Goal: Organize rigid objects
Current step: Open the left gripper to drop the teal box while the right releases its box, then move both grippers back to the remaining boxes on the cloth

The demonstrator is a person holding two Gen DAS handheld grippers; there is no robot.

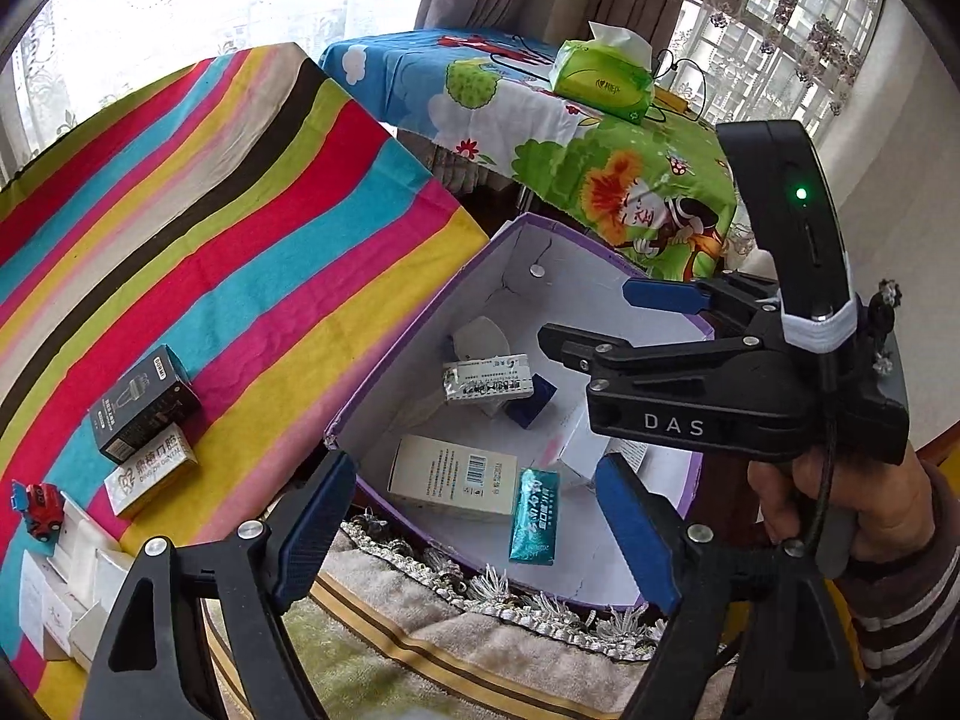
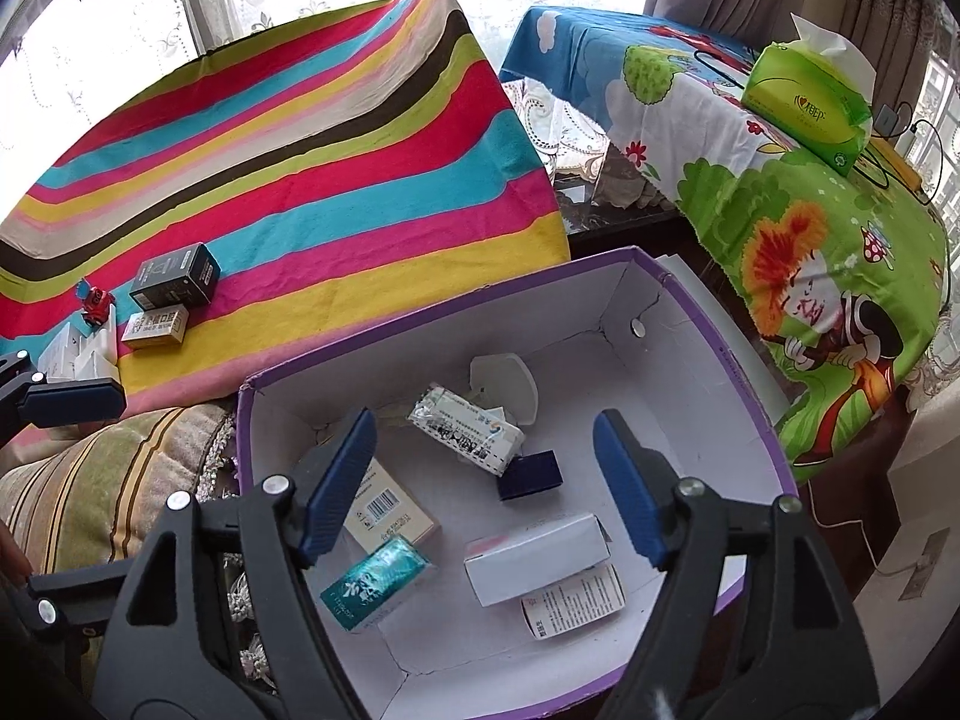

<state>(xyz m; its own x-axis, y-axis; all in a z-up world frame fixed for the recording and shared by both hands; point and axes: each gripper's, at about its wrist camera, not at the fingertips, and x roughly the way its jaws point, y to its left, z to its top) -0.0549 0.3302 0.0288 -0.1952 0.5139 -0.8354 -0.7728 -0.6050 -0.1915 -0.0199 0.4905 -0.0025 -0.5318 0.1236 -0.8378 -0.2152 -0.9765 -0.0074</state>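
Note:
A purple box with a white inside (image 1: pixel 420 330) (image 2: pixel 708 360) holds several small packages: a cream carton (image 1: pixel 453 477) (image 2: pixel 390 510), a teal packet (image 1: pixel 533 516) (image 2: pixel 375 582), a white carton (image 2: pixel 537 558), a dark blue box (image 2: pixel 531 475) and a printed pack (image 1: pixel 487 379) (image 2: pixel 465 429). My left gripper (image 1: pixel 480 528) is open and empty above the box's near edge. My right gripper (image 2: pixel 483 486) is open and empty over the box; it also shows in the left wrist view (image 1: pixel 591 318). On the striped cloth lie a black box (image 1: pixel 144 411) (image 2: pixel 175 276), a gold-white carton (image 1: pixel 151 469) (image 2: pixel 155 327), a red toy car (image 1: pixel 41 510) (image 2: pixel 96 303) and white boxes (image 1: pixel 66 588) (image 2: pixel 81 354).
A striped cloth (image 1: pixel 240 210) (image 2: pixel 300 150) covers the table on the left. A cartoon-print cloth (image 1: pixel 600 180) (image 2: pixel 810 210) covers a second table behind, with a green tissue pack (image 1: pixel 603 81) (image 2: pixel 807 105). A fringed cushion (image 1: pixel 450 630) (image 2: pixel 120 480) lies beside the box. Curtained windows stand behind.

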